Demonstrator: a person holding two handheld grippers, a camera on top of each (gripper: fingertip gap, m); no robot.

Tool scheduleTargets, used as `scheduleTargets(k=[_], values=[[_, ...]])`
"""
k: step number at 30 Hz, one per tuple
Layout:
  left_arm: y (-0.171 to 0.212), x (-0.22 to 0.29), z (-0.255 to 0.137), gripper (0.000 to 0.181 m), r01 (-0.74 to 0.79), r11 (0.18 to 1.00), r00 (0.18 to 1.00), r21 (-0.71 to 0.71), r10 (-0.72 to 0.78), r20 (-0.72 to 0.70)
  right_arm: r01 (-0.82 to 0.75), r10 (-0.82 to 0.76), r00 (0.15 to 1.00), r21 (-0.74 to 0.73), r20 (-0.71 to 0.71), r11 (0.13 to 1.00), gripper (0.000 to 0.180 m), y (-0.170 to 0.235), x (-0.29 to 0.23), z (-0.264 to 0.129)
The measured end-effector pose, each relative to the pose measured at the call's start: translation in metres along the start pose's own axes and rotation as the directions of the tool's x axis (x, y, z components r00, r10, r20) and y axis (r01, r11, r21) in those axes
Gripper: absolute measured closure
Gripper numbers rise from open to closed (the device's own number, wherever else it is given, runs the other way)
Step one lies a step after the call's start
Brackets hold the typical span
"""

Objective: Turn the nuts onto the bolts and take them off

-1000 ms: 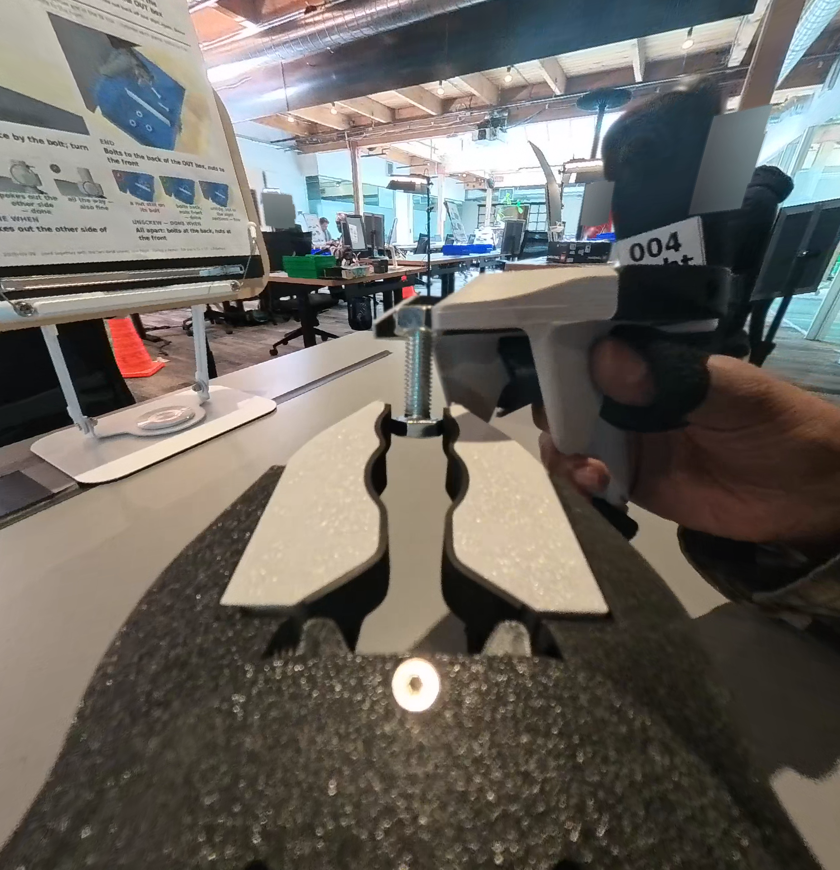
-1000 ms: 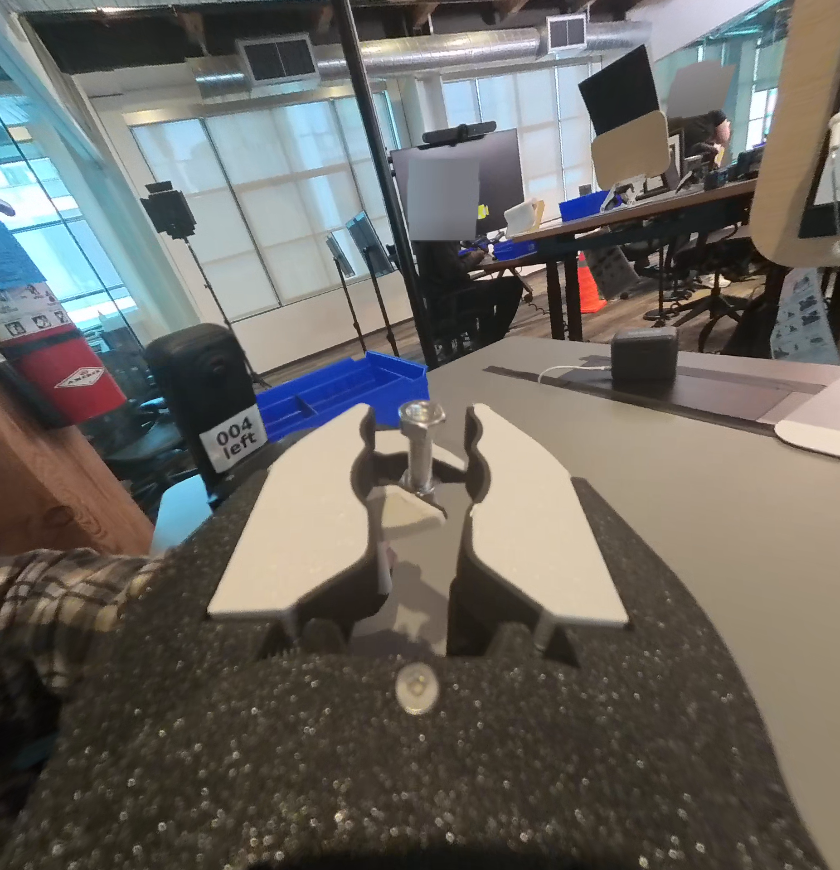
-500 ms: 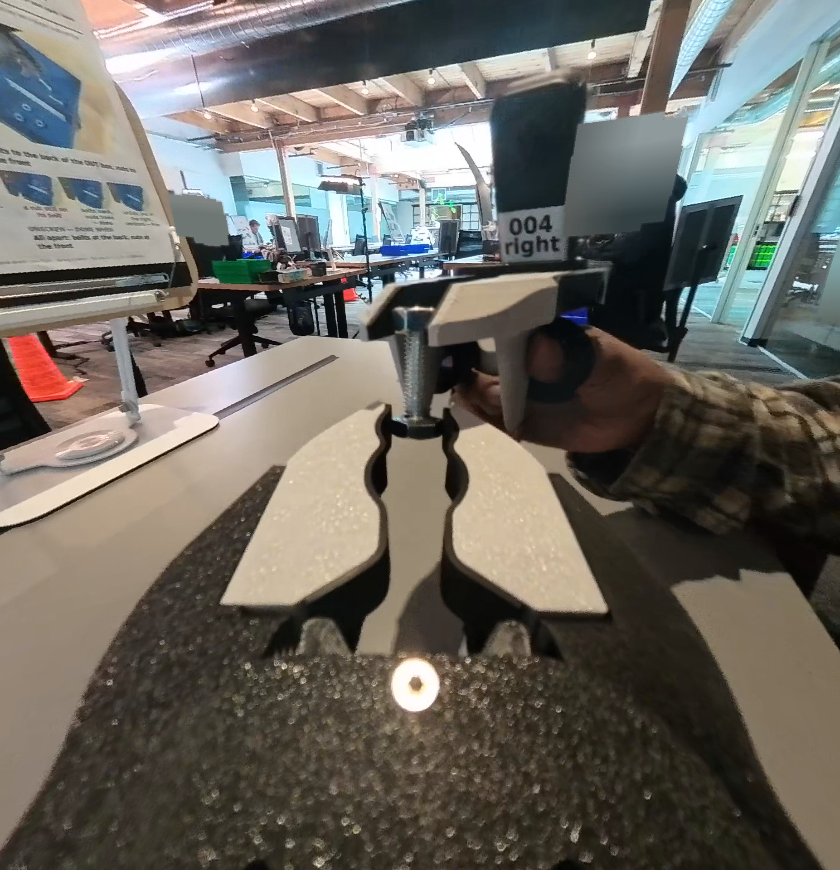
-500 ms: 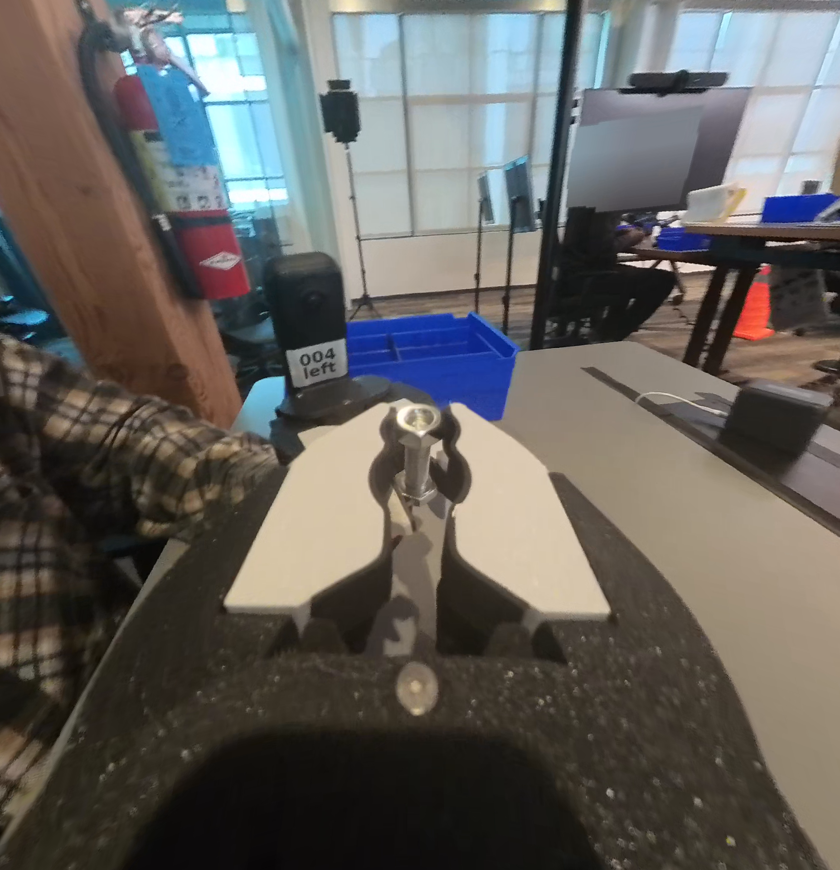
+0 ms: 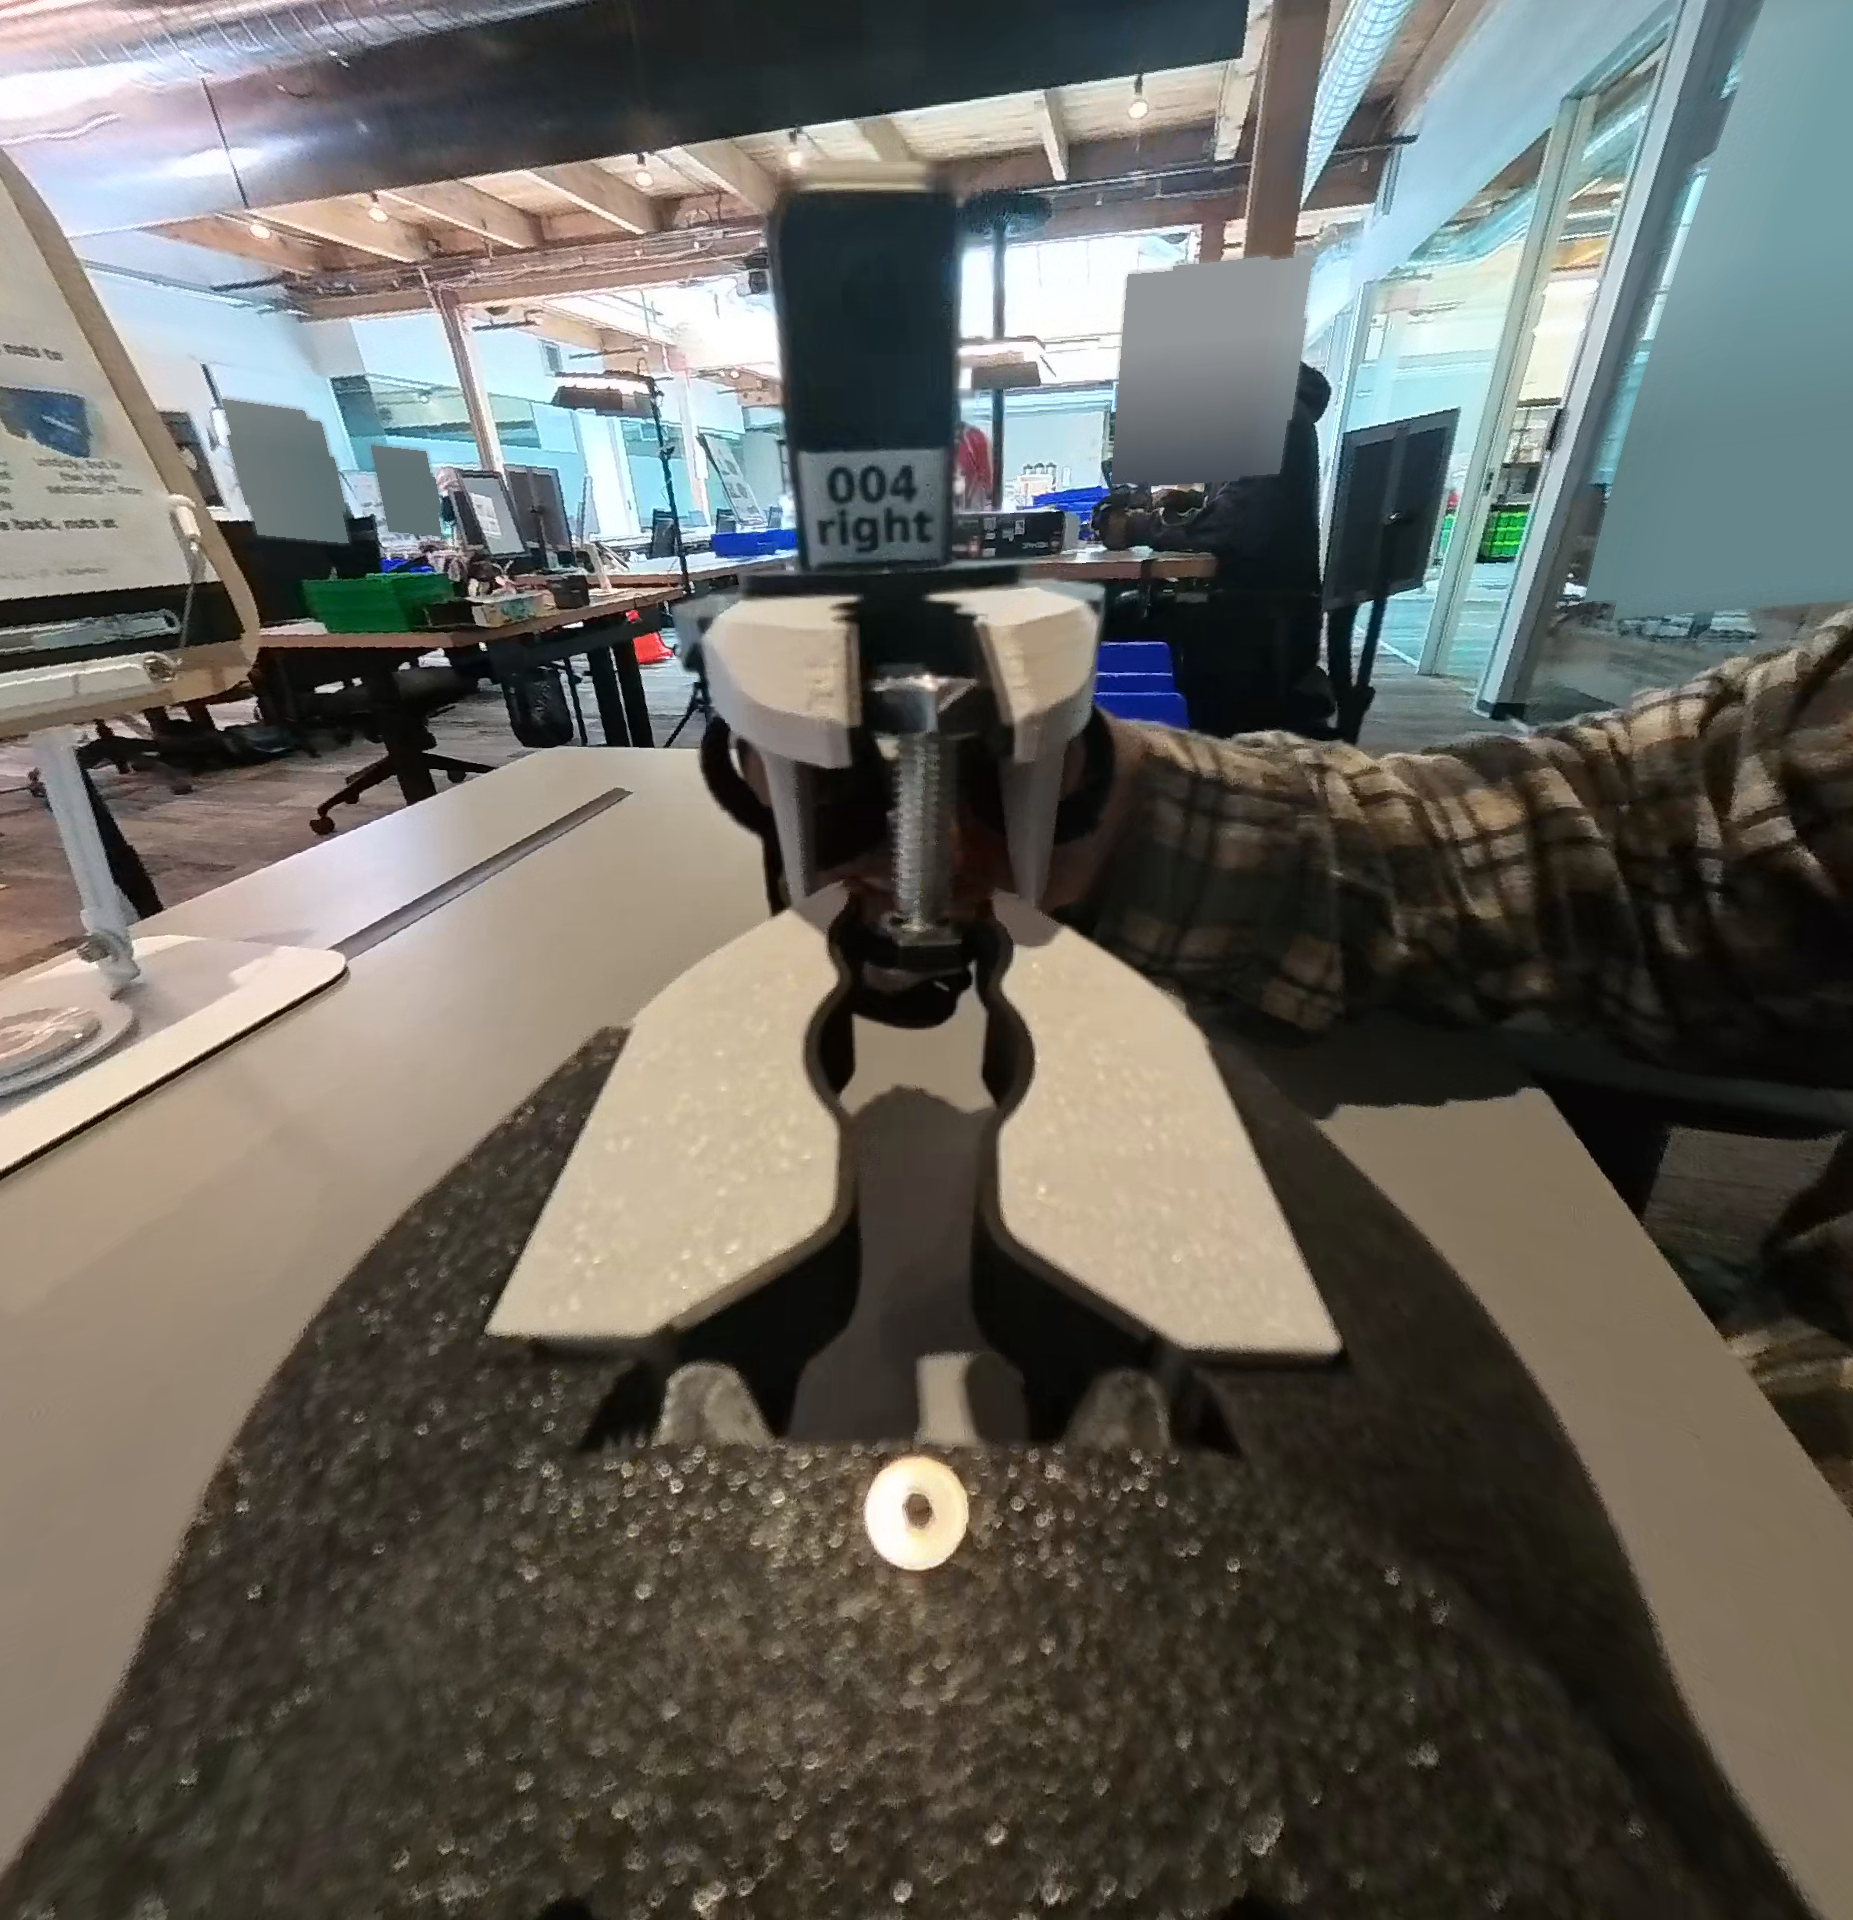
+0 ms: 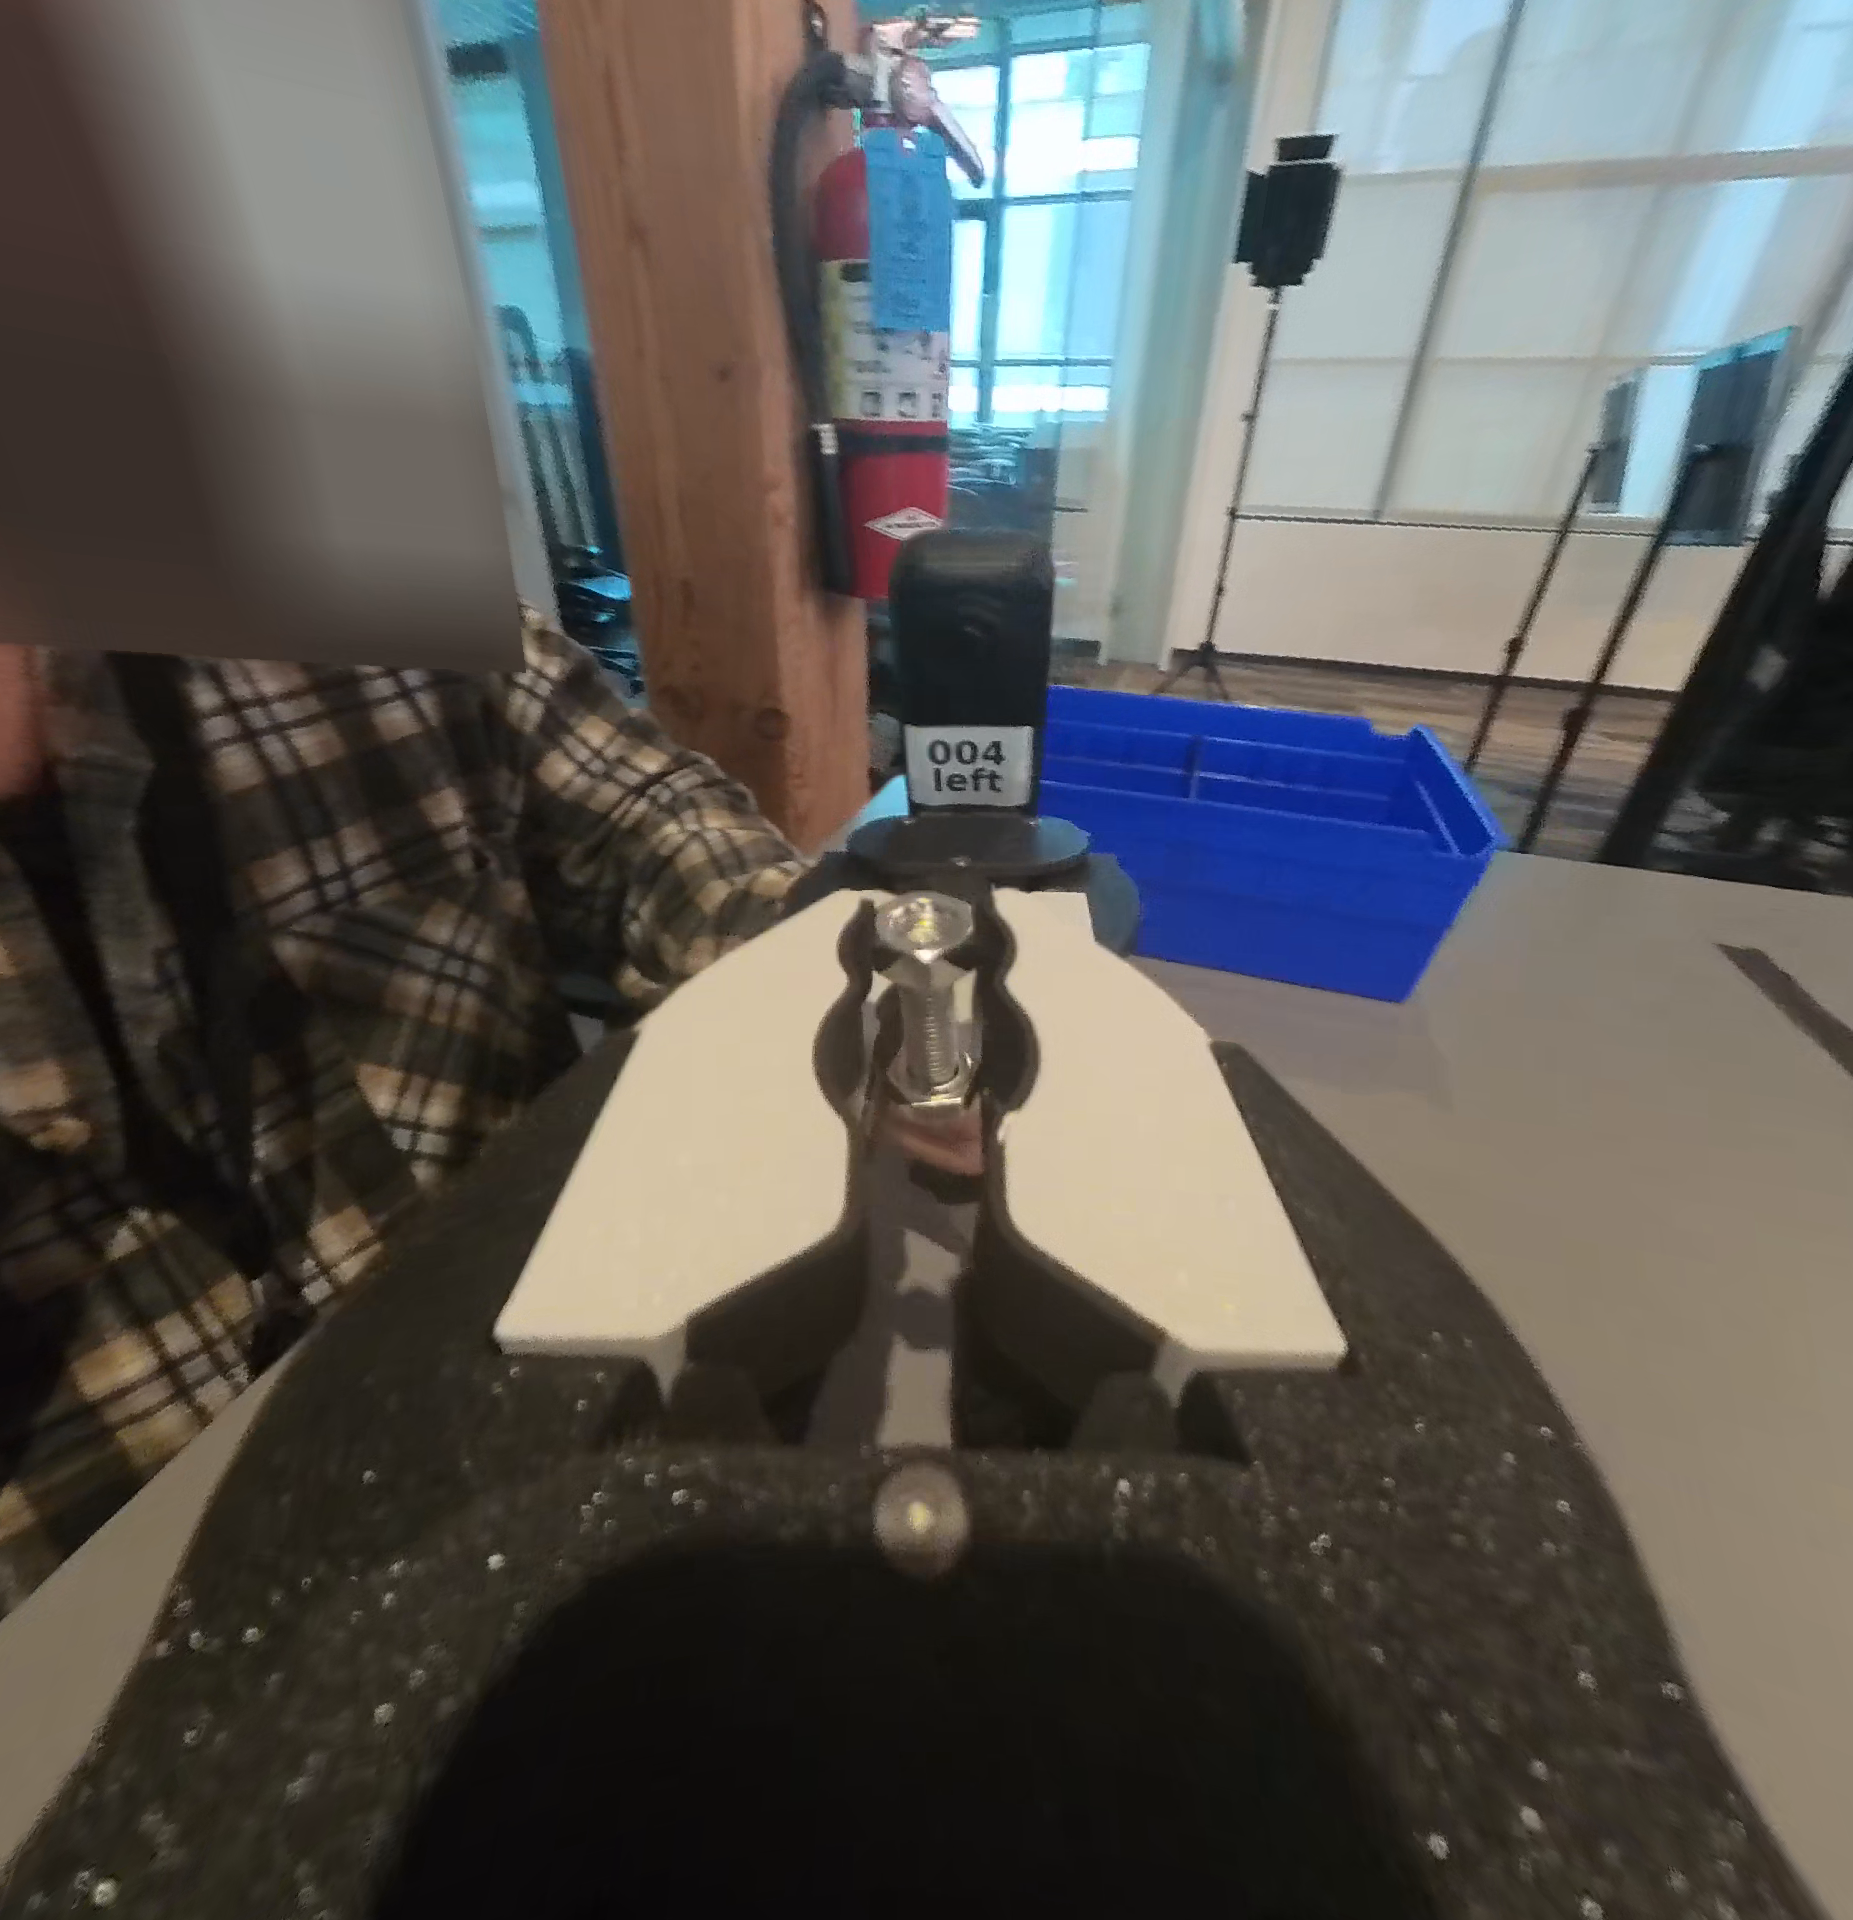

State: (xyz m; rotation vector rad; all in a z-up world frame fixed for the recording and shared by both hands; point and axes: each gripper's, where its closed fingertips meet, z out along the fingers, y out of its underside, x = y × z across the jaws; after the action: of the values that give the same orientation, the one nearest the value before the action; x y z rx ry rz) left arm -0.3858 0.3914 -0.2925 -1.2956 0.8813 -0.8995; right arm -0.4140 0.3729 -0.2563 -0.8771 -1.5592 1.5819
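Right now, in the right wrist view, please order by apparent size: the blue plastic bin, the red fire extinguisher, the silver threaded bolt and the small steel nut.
As they look in this view only:
1. blue plastic bin
2. red fire extinguisher, a close second; it is farther off
3. silver threaded bolt
4. small steel nut

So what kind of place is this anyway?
Most likely an open-plan office or lab workspace: rows of desks with monitors, a light stand by big windows, and a blue parts bin on the table.
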Motion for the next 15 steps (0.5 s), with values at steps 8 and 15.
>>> scheduleTargets(k=[8,15], values=[[0.004,-0.004,0.001,0.161,0.011,1.0,1.0,-0.011,-0.011,0.022,-0.01,0.009,0.997,0.016,0.073,1.0,0.162,0.003,0.002,-0.001],[0.005,-0.011,0.0,0.161,0.023,1.0,0.998,-0.015,-0.022,0.062,-0.024,0.023,0.999,0.028,0.027,0.999,0.157,0.003,0.009,-0.003]])
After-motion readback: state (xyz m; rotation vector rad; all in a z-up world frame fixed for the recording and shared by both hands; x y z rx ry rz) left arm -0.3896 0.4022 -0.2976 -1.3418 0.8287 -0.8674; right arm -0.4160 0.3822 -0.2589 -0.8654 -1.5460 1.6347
